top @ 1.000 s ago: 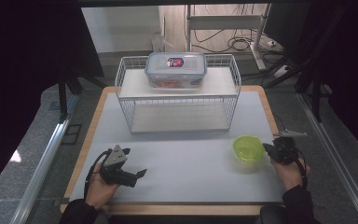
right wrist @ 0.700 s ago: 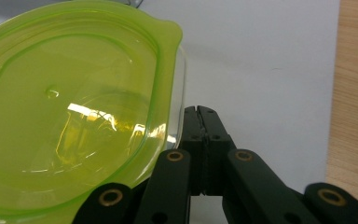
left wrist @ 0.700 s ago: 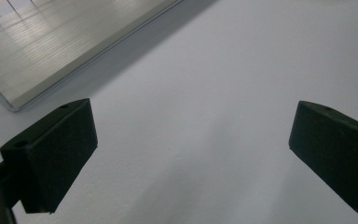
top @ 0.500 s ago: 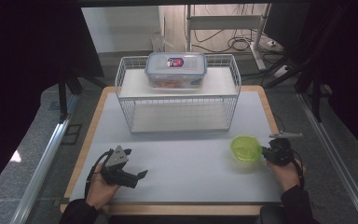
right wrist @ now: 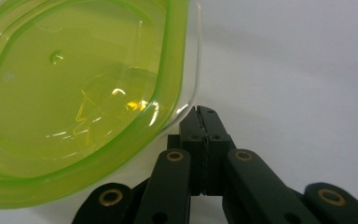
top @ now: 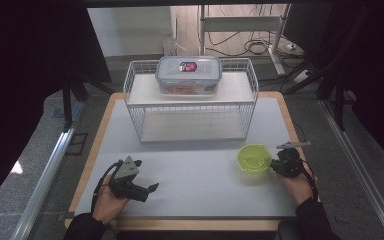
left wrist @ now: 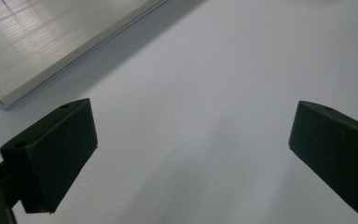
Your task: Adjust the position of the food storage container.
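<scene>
One green-lidded container point(top: 253, 158) sits on the desk point(top: 200, 175) in front of the wire rack point(top: 192, 102). Your right hand-held gripper point(right wrist: 202, 116), jaws pressed together, is just beside its rim. Your left hand-held gripper point(left wrist: 191, 149) is spread, well apart. The lidded box's point(top: 188, 74) red label on the rack is unreadable.

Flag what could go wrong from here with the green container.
The right tool is shut with its tips at the rim of the green container, gripping nothing; a push there may just slide or tip the container across the white table.
The container sits near the table's right side, so a sideways knock could send it toward that edge.
The left tool stands open and far off, unable to steady it.
</scene>
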Tool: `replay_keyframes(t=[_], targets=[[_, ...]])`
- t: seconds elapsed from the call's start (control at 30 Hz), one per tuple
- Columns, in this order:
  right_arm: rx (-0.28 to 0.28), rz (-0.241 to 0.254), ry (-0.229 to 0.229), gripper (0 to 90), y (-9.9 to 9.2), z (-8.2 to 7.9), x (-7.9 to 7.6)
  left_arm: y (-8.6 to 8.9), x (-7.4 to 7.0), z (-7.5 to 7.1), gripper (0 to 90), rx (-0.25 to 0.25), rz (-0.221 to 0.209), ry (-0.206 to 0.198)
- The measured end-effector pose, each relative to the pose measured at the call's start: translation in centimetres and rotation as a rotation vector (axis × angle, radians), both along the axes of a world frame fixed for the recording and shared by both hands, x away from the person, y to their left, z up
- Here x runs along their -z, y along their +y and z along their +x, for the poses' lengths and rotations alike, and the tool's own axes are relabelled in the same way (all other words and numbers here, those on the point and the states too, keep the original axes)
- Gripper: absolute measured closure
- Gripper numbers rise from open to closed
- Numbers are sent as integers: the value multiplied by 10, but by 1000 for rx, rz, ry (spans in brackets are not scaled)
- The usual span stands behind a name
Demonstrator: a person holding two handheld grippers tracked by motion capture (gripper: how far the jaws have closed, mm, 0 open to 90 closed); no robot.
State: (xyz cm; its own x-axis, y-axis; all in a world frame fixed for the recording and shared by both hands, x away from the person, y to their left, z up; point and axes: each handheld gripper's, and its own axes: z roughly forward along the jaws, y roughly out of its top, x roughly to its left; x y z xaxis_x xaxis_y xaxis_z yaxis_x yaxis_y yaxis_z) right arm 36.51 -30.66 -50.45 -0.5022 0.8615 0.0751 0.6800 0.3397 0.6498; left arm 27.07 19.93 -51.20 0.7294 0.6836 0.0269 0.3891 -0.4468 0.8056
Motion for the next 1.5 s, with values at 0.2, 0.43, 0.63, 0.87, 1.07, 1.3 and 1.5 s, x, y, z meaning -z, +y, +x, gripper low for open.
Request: replay_keyframes(t=[0.2, 0.43, 0.63, 0.87, 1.07, 1.3, 1.5], targets=[[-27, 9, 14, 899, 8, 0, 1, -1, 1, 1, 10, 1, 7, 7], [-73, -3, 23, 898, 26, 1, 5, -1, 2, 1, 10, 2, 10, 9], [-110, -23, 22, 898, 42, 3, 7, -2, 2, 1, 10, 5, 15, 10], [-145, -4, 25, 899, 59, 7, 9, -2, 3, 1, 10, 7, 15, 13], [-172, 32, 46, 899, 75, 9, 11, -2, 3, 1, 10, 8, 16, 14], [-231, 54, 53, 898, 101, 12, 14, -2, 3, 2, 10, 7, 17, 25], [-276, 57, 49, 898, 124, 14, 16, -2, 4, 2, 11, 7, 21, 28]])
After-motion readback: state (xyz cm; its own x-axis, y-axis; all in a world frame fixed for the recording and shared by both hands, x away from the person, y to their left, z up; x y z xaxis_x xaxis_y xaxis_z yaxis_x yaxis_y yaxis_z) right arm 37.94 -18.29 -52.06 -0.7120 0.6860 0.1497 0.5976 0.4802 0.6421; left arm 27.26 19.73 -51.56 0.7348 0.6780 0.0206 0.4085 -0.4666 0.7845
